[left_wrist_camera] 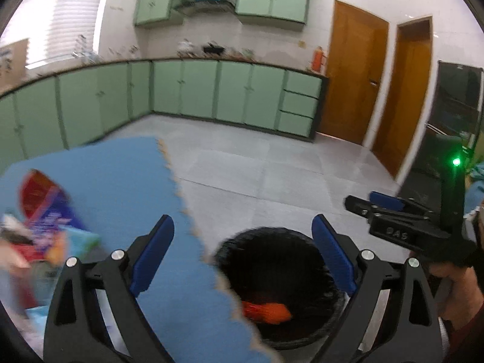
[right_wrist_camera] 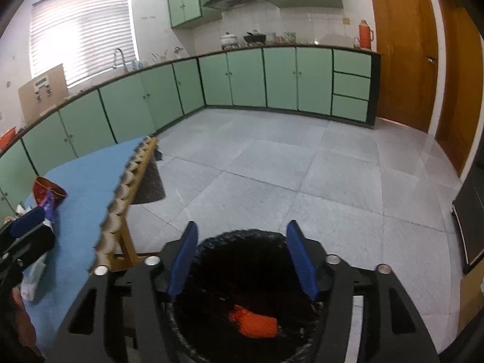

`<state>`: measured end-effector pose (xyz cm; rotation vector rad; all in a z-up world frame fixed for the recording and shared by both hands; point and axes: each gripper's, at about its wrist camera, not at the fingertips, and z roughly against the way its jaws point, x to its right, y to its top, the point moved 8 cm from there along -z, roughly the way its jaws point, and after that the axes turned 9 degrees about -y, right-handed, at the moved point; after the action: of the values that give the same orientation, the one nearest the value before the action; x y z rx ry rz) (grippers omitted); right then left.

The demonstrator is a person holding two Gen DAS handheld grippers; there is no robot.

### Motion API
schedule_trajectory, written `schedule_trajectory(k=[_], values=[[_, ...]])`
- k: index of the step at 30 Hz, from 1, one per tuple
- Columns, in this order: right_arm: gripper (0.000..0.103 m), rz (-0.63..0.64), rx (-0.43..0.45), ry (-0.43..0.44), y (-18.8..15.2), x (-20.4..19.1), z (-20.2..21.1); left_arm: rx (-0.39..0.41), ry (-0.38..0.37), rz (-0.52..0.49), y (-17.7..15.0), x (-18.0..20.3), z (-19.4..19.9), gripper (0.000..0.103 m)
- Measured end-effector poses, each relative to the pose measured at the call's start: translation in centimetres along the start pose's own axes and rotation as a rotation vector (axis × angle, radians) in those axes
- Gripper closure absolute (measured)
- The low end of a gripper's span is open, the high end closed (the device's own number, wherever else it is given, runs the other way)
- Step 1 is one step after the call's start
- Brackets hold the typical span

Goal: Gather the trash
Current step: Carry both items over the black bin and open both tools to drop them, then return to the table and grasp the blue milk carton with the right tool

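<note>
Orange crumpled wrapper (right_wrist_camera: 253,323) is lying at the bottom of the black-lined bin (right_wrist_camera: 211,242) on the floor beside the table w/ blue cloth (right_wrist_camera: 78,181). Right gripper (right_wrist_camera: 242,260) is hanging over the bin, fingers spread, nothing btwn them. Left gripper (left_wrist_camera: 242,257) is also spread wide, empty.

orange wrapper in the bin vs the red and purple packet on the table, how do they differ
The orange wrapper lies inside the black bin on the floor; the red and purple packet sits on the blue tablecloth. The wrapper is plain orange and crumpled; the packet is two-coloured and stands taller. Neither is held.
</note>
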<state>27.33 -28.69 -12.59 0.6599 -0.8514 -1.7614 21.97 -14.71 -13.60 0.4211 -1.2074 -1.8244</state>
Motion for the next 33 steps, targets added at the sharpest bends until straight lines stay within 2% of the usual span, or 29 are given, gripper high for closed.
schedule_trajectory(k=[3, 9, 16, 19, 24, 29, 33], values=[[0.024, 0.007, 0.038, 0.026, 0.6, -2.0, 1.4, 0.05, 0.092, 0.005, 0.4, -2.4, 3.6, 0.012], [0.022, 0.031, 0.079, 0.111, 1.1, -7.3, 3.8, 0.11, 0.323, 0.029, -0.1, -8.0, 11.4, 0.012], [0.022, 0.051, 0.068, 0.193, 0.1, -14.7, 5.7, 0.118, 0.5, 0.116, -1.7, -13.6, 17.4, 0.012], [0.023, 0.065, 0.063, 0.213, -0.2, -17.7, 6.3, 0.11, 0.549, 0.132, -2.5, -15.2, 19.0, 0.012], [0.024, 0.099, 0.034, 0.244, -1.5, -22.8, 6.6, 0.09, 0.59, 0.163, -4.8, -17.8, 21.0, 0.012], [0.026, 0.135, 0.009, 0.238, -2.7, -26.8, 6.3, 0.079, 0.608, 0.192, -6.2, -19.5, 21.9, 0.012], [0.029, 0.159, -0.008, 0.214, -3.3, -28.4, 5.6, 0.067, 0.604, 0.204, -6.6, -20.6, 21.5, 0.012]])
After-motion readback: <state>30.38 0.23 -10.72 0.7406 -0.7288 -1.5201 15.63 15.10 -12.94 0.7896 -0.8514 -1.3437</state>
